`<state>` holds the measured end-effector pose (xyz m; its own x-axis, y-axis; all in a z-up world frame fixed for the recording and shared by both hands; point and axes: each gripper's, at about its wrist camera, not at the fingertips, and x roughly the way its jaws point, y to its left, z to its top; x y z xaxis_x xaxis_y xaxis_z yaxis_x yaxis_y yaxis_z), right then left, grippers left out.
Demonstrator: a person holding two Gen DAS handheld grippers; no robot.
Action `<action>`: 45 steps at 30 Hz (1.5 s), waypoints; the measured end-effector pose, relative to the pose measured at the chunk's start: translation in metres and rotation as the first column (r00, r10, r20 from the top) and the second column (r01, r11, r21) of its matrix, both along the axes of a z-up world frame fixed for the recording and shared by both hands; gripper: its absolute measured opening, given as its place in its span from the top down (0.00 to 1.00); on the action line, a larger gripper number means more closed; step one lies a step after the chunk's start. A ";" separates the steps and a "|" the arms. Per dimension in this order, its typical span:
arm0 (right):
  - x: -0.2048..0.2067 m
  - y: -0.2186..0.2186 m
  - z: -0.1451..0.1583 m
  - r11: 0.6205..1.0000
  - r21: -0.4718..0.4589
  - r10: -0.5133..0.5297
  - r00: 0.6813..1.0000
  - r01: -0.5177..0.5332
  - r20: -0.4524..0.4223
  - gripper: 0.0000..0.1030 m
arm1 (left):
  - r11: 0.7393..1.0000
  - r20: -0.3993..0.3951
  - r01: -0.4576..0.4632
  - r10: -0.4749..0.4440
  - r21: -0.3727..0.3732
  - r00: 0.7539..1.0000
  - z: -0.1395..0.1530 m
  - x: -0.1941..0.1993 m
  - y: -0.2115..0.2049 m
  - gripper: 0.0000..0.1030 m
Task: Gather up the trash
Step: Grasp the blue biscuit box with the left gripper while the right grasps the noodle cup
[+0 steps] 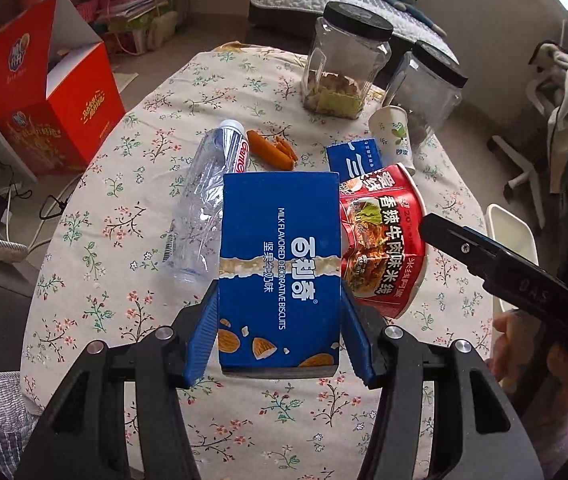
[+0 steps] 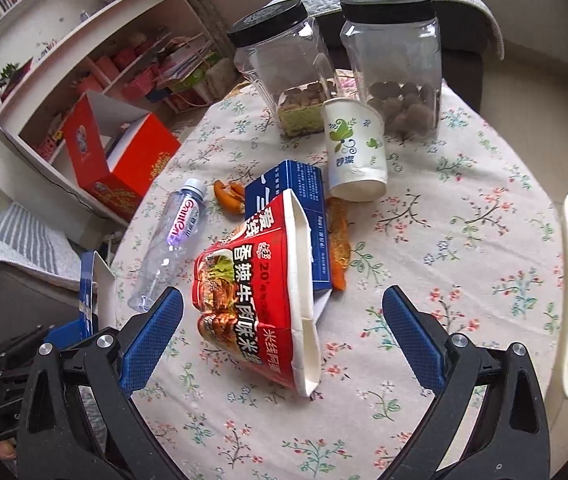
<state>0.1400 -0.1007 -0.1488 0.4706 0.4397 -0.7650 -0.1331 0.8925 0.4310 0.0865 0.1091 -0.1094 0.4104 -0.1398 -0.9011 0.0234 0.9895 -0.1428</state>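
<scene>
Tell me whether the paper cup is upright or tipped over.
Tipped over. The paper cup lies on its side on the tablecloth, in front of the jars.

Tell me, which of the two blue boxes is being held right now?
The biscuit box printed with almonds, clamped between the left gripper fingers. The other blue box lies on the table under the red noodle cup.
</scene>
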 end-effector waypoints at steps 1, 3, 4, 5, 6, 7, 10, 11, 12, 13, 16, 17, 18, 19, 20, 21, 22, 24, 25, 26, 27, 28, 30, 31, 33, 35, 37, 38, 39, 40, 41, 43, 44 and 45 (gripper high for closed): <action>0.003 0.001 -0.004 1.000 0.014 0.014 1.000 -0.015 0.016 0.07 | 1.000 -0.001 -0.002 0.002 -0.004 1.000 0.001 0.001 0.002 0.47; 0.011 0.003 -0.013 0.997 0.057 0.060 0.998 -0.061 0.016 0.07 | 1.000 -0.005 -0.008 0.008 -0.014 1.000 0.001 0.003 0.005 0.47; 0.014 0.004 -0.019 0.994 0.084 0.073 0.997 -0.074 0.006 0.07 | 1.000 -0.005 -0.011 0.011 -0.018 1.000 0.000 0.005 0.005 0.47; 0.016 0.005 -0.024 0.991 0.108 0.081 0.997 -0.080 -0.004 0.07 | 1.000 -0.005 -0.012 0.012 -0.023 1.000 0.000 0.006 0.007 0.47; 0.017 0.006 -0.029 0.987 0.133 0.090 0.996 -0.087 -0.018 0.07 | 1.000 -0.004 -0.013 0.013 -0.027 1.000 0.000 0.007 0.008 0.47; 0.019 0.008 -0.034 0.985 0.149 0.098 0.995 -0.092 -0.035 0.07 | 0.999 -0.003 -0.014 0.014 -0.030 1.000 -0.001 0.007 0.009 0.47; 0.021 0.016 -0.049 0.980 0.164 0.128 0.987 -0.110 -0.100 0.14 | 0.999 0.000 -0.018 0.018 -0.038 1.000 -0.001 0.008 0.011 0.47; 0.021 0.019 -0.052 0.977 0.172 0.149 0.983 -0.129 -0.108 0.31 | 0.999 0.002 -0.020 0.020 -0.038 1.000 0.000 0.007 0.012 0.47; 0.020 0.021 -0.050 0.970 0.199 0.163 0.982 -0.141 -0.099 0.43 | 0.999 0.006 -0.023 0.023 -0.040 1.000 0.001 0.007 0.013 0.47; 0.019 0.023 -0.047 0.968 0.203 0.166 0.982 -0.146 -0.089 0.49 | 0.999 0.012 -0.025 0.026 -0.044 1.000 0.003 0.007 0.015 0.47; 0.014 0.031 -0.033 0.963 0.197 0.197 0.979 -0.184 -0.047 0.66 | 0.997 0.034 -0.043 0.045 -0.059 0.998 0.008 0.008 0.020 0.47; 0.011 0.035 -0.029 0.964 0.181 0.203 0.979 -0.194 -0.034 0.70 | 0.997 0.043 -0.048 0.050 -0.062 0.998 0.010 0.007 0.021 0.47; 0.008 0.039 -0.026 0.964 0.167 0.213 0.977 -0.207 -0.024 0.73 | 0.997 0.052 -0.052 0.056 -0.065 0.997 0.011 0.007 0.023 0.47; 0.005 0.044 -0.021 0.964 0.152 0.223 0.975 -0.219 -0.013 0.75 | 0.996 0.059 -0.057 0.061 -0.066 0.996 0.013 0.007 0.024 0.47; 0.002 0.049 -0.016 0.964 0.134 0.231 0.973 -0.228 -0.001 0.78 | 0.996 0.066 -0.061 0.065 -0.067 0.996 0.014 0.007 0.024 0.47; -0.002 0.052 -0.010 0.965 0.113 0.237 0.972 -0.236 0.012 0.78 | 0.996 0.073 -0.063 0.068 -0.066 0.995 0.016 0.006 0.024 0.47; -0.005 0.055 -0.005 0.964 0.095 0.245 0.969 -0.247 0.028 0.79 | 0.996 0.080 -0.065 0.070 -0.064 0.994 0.017 0.006 0.025 0.47; -0.011 0.062 0.006 0.965 0.057 0.252 0.966 -0.255 0.059 0.79 | 0.996 0.094 -0.071 0.077 -0.059 0.993 0.019 0.005 0.025 0.47; -0.013 0.064 0.010 0.966 0.041 0.252 0.965 -0.256 0.073 0.79 | 0.996 0.101 -0.074 0.080 -0.058 0.992 0.020 0.005 0.025 0.47; -0.015 0.064 0.015 0.967 0.025 0.252 0.964 -0.255 0.087 0.79 | 0.995 0.110 -0.078 0.084 -0.058 0.990 0.021 0.004 0.026 0.47; -0.019 0.064 0.019 0.968 0.003 0.250 0.963 -0.252 0.102 0.79 | 0.995 0.118 -0.080 0.086 -0.057 0.989 0.022 0.004 0.026 0.47; -0.021 0.064 0.023 0.969 -0.018 0.247 0.962 -0.247 0.116 0.79 | 0.995 0.127 -0.082 0.088 -0.056 0.988 0.024 0.004 0.025 0.47; -0.025 0.061 0.030 0.971 -0.050 0.238 0.961 -0.233 0.140 0.79 | 0.995 0.144 -0.084 0.090 -0.053 0.985 0.026 0.003 0.024 0.47; -0.028 0.060 0.034 0.972 -0.064 0.232 0.961 -0.225 0.152 0.79 | 0.995 0.152 -0.082 0.089 -0.051 0.984 0.027 0.003 0.023 0.47; -0.031 0.054 0.039 0.974 -0.086 0.220 0.960 -0.208 0.175 0.79 | 0.996 0.171 -0.079 0.086 -0.044 0.982 0.029 0.003 0.020 0.47; -0.033 0.048 0.044 0.976 -0.101 0.207 0.959 -0.191 0.194 0.79 | 0.996 0.190 -0.074 0.081 -0.040 0.978 0.031 0.002 0.015 0.47; -0.035 0.043 0.048 0.979 -0.112 0.192 0.959 -0.172 0.208 0.79 | 0.997 0.208 -0.067 0.073 -0.035 0.975 0.033 0.001 0.011 0.47; -0.035 0.040 0.050 0.980 -0.115 0.182 0.959 -0.161 0.215 0.79 | 0.997 0.216 -0.064 0.069 -0.032 0.974 0.034 0.001 0.008 0.47; -0.036 0.037 0.052 0.981 -0.121 0.175 0.960 -0.151 0.221 0.79 | 0.998 0.224 -0.061 0.066 -0.028 0.972 0.035 0.001 0.006 0.47; -0.036 0.034 0.053 0.981 -0.129 0.169 0.959 -0.142 0.227 0.79 | 0.998 0.233 -0.058 0.062 -0.024 0.970 0.036 0.001 0.003 0.47; -0.037 0.031 0.054 0.981 -0.139 0.162 0.959 -0.132 0.234 0.79 | 0.998 0.242 -0.054 0.057 -0.019 0.969 0.036 0.000 0.000 0.47; -0.038 0.025 0.057 0.982 -0.152 0.150 0.958 -0.115 0.245 0.79 | 0.999 0.259 -0.045 0.047 -0.013 0.965 0.038 0.000 -0.007 0.47; -0.038 0.023 0.058 0.982 -0.159 0.143 0.957 -0.105 0.251 0.79 | 0.999 0.267 -0.038 0.040 -0.011 0.963 0.039 -0.001 -0.011 0.47; -0.039 0.020 0.060 0.982 -0.164 0.137 0.957 -0.097 0.257 0.79 | 0.999 0.274 -0.032 0.034 -0.012 0.961 0.040 -0.001 -0.014 0.47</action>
<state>0.1008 -0.0807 -0.0887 0.6178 0.3948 -0.6801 -0.3318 0.9149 0.2298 0.0858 0.0947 -0.0694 0.6463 -0.1283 -0.7522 0.0305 0.9893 -0.1425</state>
